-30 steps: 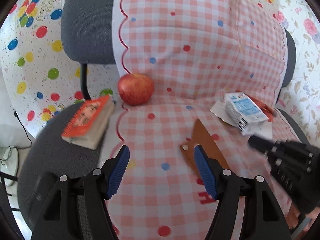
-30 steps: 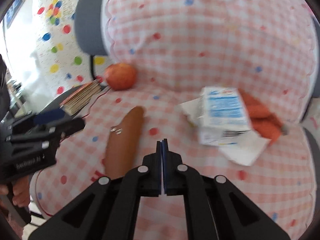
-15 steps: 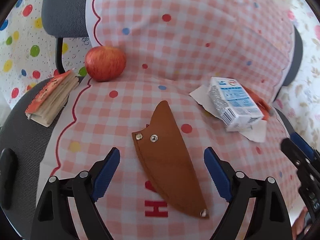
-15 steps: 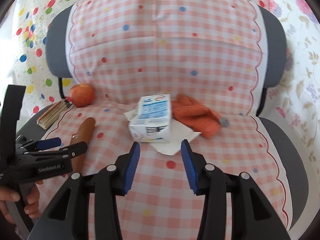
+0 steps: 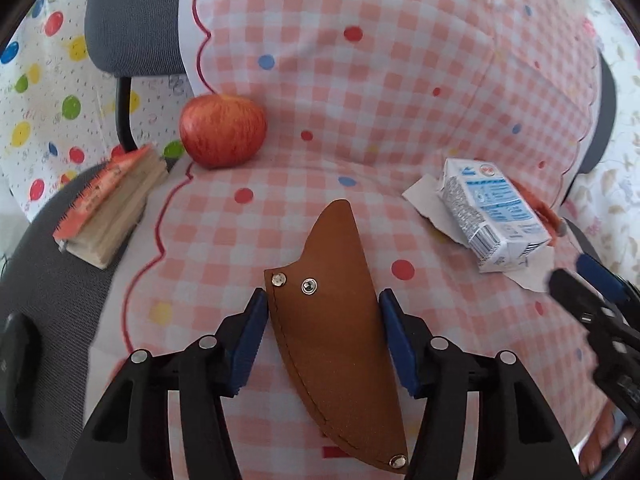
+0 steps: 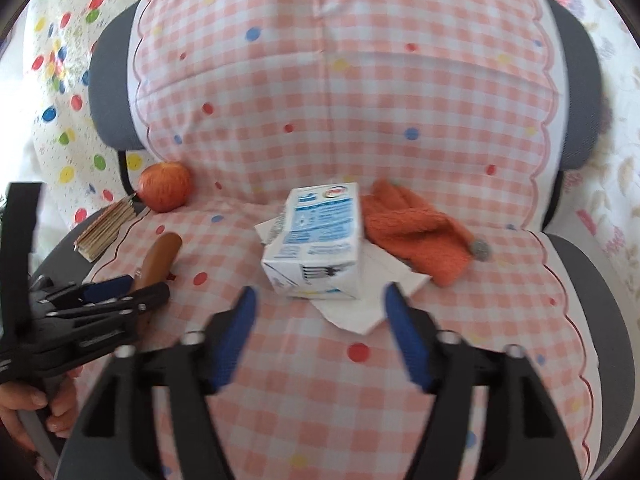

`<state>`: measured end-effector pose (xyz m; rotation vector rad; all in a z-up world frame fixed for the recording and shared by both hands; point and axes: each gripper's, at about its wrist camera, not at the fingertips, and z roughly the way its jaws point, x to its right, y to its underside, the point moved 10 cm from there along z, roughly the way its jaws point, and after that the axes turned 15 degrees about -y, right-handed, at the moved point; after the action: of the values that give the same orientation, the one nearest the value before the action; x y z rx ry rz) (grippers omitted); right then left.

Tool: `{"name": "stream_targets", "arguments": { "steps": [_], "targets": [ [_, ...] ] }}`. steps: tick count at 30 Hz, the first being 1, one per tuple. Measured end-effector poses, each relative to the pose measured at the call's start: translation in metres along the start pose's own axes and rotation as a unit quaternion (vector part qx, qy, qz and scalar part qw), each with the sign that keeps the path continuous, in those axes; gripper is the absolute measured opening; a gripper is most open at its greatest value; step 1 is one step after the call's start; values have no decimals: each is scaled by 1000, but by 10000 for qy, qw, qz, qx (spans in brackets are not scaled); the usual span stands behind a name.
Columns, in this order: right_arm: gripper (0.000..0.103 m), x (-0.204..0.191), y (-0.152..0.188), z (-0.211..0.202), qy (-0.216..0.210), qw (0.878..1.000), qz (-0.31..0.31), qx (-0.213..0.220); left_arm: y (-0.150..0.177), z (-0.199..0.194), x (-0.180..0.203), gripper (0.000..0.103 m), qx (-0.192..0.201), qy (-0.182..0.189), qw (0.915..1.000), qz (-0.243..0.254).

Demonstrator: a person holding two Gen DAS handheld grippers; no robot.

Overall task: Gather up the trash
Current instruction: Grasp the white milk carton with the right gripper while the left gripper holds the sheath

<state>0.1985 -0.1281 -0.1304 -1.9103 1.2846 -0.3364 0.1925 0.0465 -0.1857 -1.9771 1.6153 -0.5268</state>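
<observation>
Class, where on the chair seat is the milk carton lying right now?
The milk carton lies mid-seat on white paper, the orange knit cloth at its right.

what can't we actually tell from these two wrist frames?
- Left wrist: whether the left gripper touches the brown leather sheath; its pads flank it, contact unclear.
- Both views: how far the white paper sheet extends under the white-and-blue drink carton.
- Left wrist: orange knitted cloth mostly hidden behind the carton.
- Right wrist: right gripper fingers motion-blurred.
- Carton print too small to read.
</observation>
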Motion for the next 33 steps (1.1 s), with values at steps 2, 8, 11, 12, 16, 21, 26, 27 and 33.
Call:
{"name": "stream_targets", "arguments": {
  "steps": [2, 8, 11, 12, 16, 21, 26, 27, 33],
  "targets": [
    [83, 0, -2, 11, 57, 9999, -113, -112, -2, -5, -5, 57, 69, 69, 9999, -32],
    [84, 7, -11, 38, 236, 9991, -167, -301, -7, -15, -13, 57, 166, 131, 9998, -56],
    [83, 8, -13, 48, 328, 9984, -236, -388, -8, -16, -15, 57, 181, 143, 9997, -51],
    [80, 8, -13, 49, 376, 9982, -265, -388, -7, -16, -15, 57, 181, 146, 9997, -55],
    [69, 6, -11, 35, 381, 9987, -269, -215, -3, -22, -15, 57, 209, 165, 9996, -6],
    [68, 7, -16, -24, 284, 9991, 33, 308, 2, -45, -9, 57, 397, 282, 9988, 112],
    [68, 11, -12, -103, 390, 9952, 172, 884, 5, -86, 16, 57, 733, 647, 9947, 306],
    [68, 13, -9, -116, 414, 9942, 198, 974, 8, -98, 23, 57, 801, 754, 9933, 363],
    [69, 23, 37, -169, 548, 9899, 502, 1207, 41, -140, 72, 57, 1038, 1111, 9855, 749]
  ]
}}
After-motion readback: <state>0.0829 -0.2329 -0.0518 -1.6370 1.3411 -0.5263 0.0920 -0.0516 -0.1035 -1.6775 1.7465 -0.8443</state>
